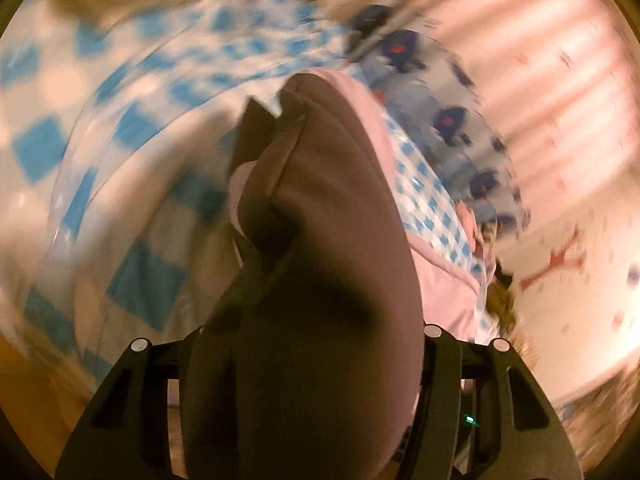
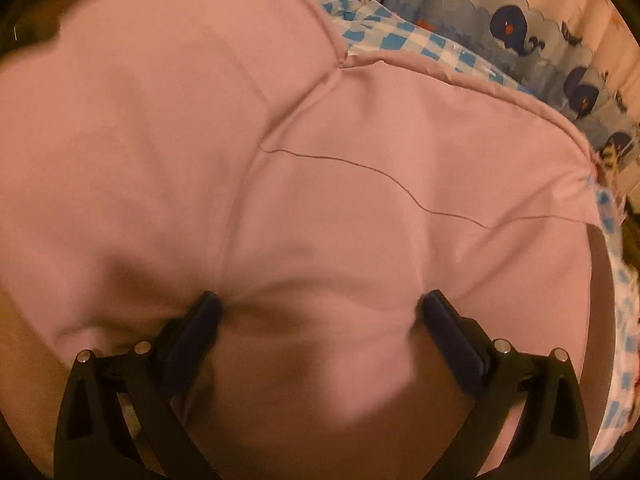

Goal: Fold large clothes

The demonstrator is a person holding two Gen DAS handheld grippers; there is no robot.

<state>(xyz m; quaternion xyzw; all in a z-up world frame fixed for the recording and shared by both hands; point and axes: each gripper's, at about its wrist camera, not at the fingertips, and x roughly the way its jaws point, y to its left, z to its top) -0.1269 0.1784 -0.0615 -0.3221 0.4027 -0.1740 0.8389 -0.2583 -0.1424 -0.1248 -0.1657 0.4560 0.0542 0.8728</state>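
**Pink garment: one bunched grip, one pair of open jaws pressing down**

The pink garment (image 1: 320, 208) fills the middle of the left wrist view as a thick, dark bunch of folded cloth that runs up between the jaws of the left gripper (image 1: 308, 344). The fingertips are hidden under the cloth, so I cannot tell for sure how tightly they pinch; the bunch seems to be held, with the jaws about half closed. The whole picture is blurred. Behind the bunch there is a blue checked cloth (image 1: 132, 128) and a whale-print fabric (image 1: 452, 120). My worry here: the bunch is thick and has several layers, so one layer can slide out when it is lifted, and then the fold will be uneven.

In the right wrist view the garment (image 2: 304, 152) lies spread wide over the checked cloth (image 2: 396, 42), with a loose thread (image 2: 384, 178) across it. The right gripper (image 2: 320, 312) has its jaws wide apart, and both fingertips (image 2: 208, 308) press into the cloth without pinching anything. If this gripper closes here, it probably takes only a small pucker from the middle, not an edge. It can also drag the checked cloth below, or wrinkle the flat part.
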